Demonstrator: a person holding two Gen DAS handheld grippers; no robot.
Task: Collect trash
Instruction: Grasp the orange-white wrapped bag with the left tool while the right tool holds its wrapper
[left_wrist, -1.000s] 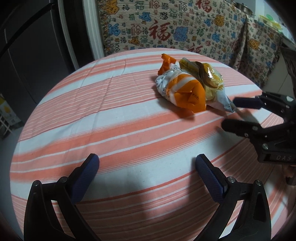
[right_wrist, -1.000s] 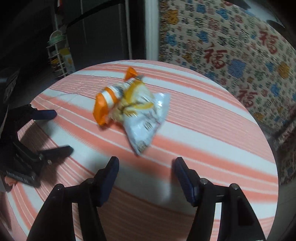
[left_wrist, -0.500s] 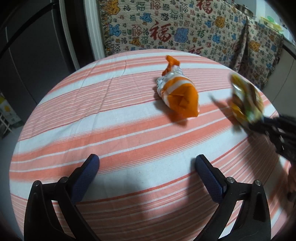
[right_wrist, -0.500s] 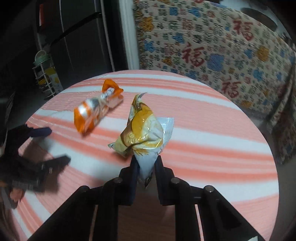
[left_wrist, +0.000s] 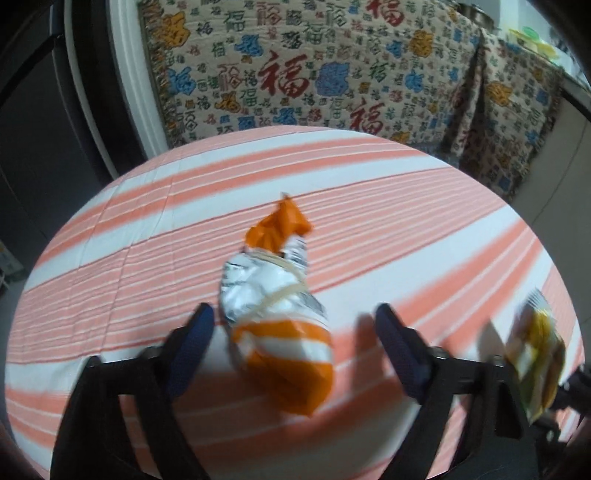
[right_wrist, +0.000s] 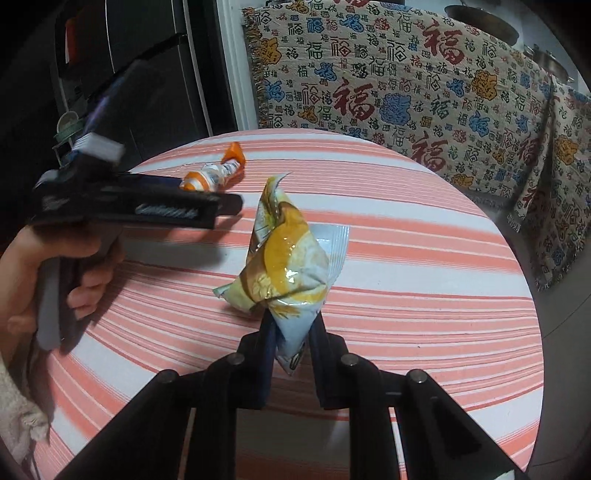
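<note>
A: Where did the orange and white wrapper (left_wrist: 280, 325) lie, compared with the left gripper (left_wrist: 293, 343)?

B: It lay on the striped tablecloth (left_wrist: 424, 229), between the two blue pads (left_wrist: 192, 347) of the left gripper. The jaws had just been closing around it, but they did not press it; I saw a small gap at the left pad and a wider gap at the right one. So this gripper was not clenched on anything.

A: And the right gripper (right_wrist: 291, 332)?

B: It was clamped on the lower corner of the yellow and pale blue packet (right_wrist: 288, 273). The packet stood up from the jaws, above the cloth. In the left wrist view the same packet appeared blurred at the right edge.

A: How many things did you count?

B: Two pieces of trash: one orange and white wrapper, one yellow packet. Two grippers, each with two fingers. One round table. One patterned cloth (right_wrist: 406, 85) behind it, with red characters. One hand (right_wrist: 55, 273) was visible, holding the handle of the left gripper.
</note>
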